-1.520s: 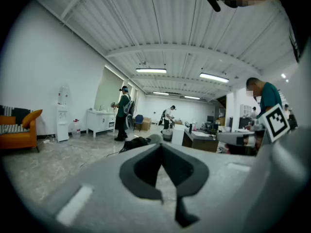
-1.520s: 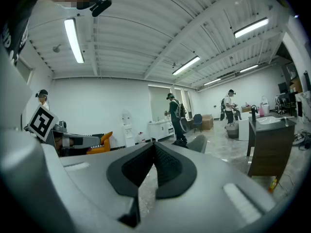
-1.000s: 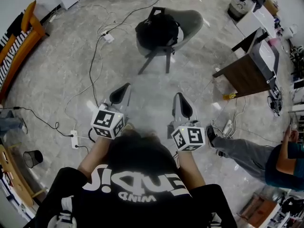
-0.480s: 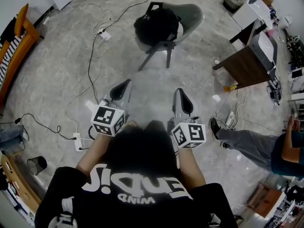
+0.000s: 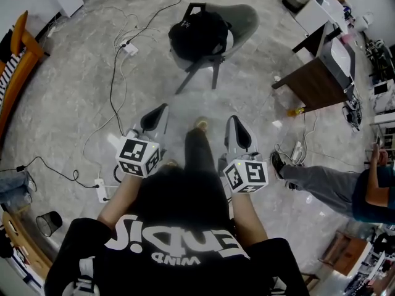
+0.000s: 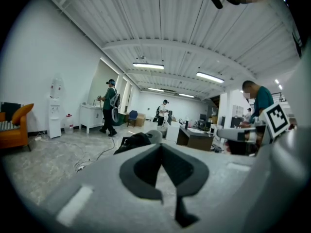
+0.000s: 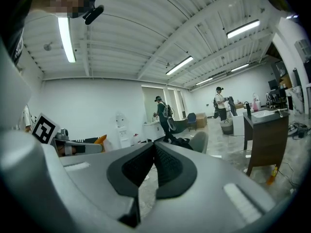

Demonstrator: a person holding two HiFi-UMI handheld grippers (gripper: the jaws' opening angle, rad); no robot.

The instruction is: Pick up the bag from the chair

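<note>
A black bag (image 5: 199,34) lies on the seat of a grey chair (image 5: 241,21) at the top middle of the head view, some way off across the floor. The bag (image 6: 134,141) shows small past the left gripper's jaws, and the bag (image 7: 181,142) and chair (image 7: 199,141) show past the right gripper's. My left gripper (image 5: 157,115) and right gripper (image 5: 238,131) are held side by side in front of my body, both pointing toward the chair. Both are shut with nothing between the pads.
Cables and a power strip (image 5: 129,48) trail over the floor left of the chair. A brown desk (image 5: 318,82) stands to the right, a seated person's legs (image 5: 321,190) at lower right. An orange sofa (image 5: 15,60) is on the left, a small bin (image 5: 48,222) at lower left.
The chair and bag have drifted up and left in the head view as I walk toward them. My leg now shows stepping forward between the two grippers.
</note>
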